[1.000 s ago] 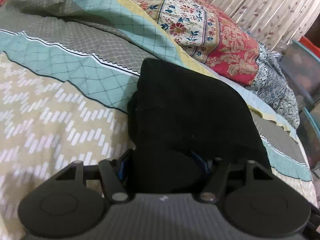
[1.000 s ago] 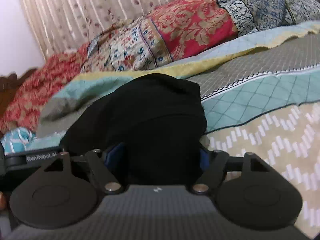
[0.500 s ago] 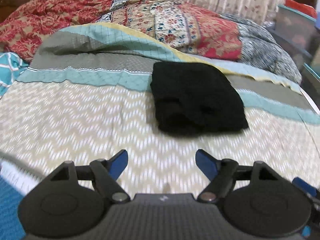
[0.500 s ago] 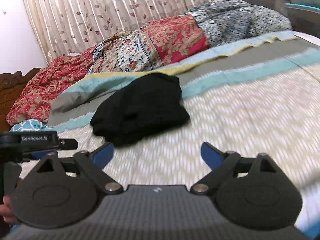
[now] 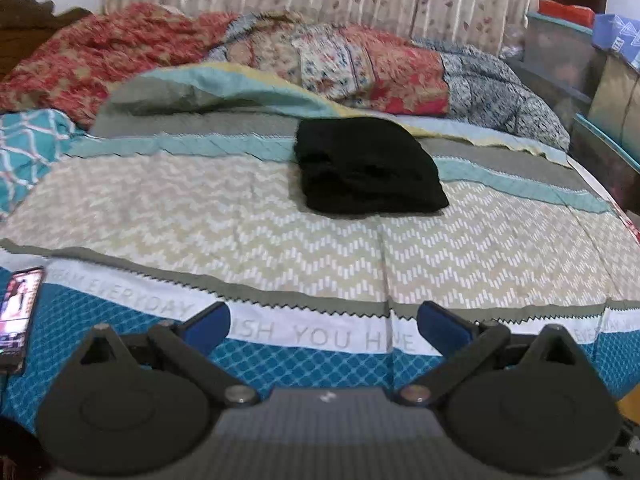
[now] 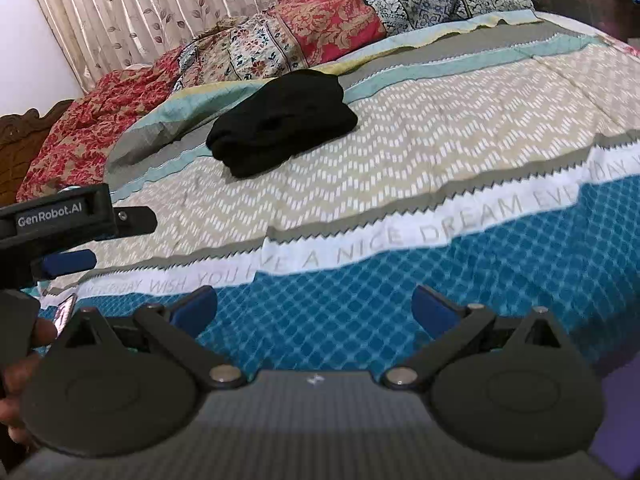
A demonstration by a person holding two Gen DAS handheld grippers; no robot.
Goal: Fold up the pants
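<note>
The black pants (image 5: pixel 368 168) lie folded into a compact bundle far up the patterned bed cover (image 5: pixel 200 208), with nothing touching them. My left gripper (image 5: pixel 324 320) hangs well back from them over the blue band near the bed's front edge; its jaws are opening and hold nothing. In the right wrist view the pants (image 6: pixel 284 120) lie up and to the left. My right gripper (image 6: pixel 314 304) is open and empty over the same blue band. The left gripper's blue finger (image 6: pixel 68 262) shows at that view's left edge.
A phone (image 5: pixel 18 312) with a lit screen lies on the cover at the front left. Rumpled floral quilts (image 5: pixel 360 68) pile along the head of the bed before a curtain. Storage boxes (image 5: pixel 568 48) stand to the right of the bed.
Both grippers let go of the pants and drew far back toward the foot of the bed. Their jaws spread wide. The folded pants stayed where they were.
</note>
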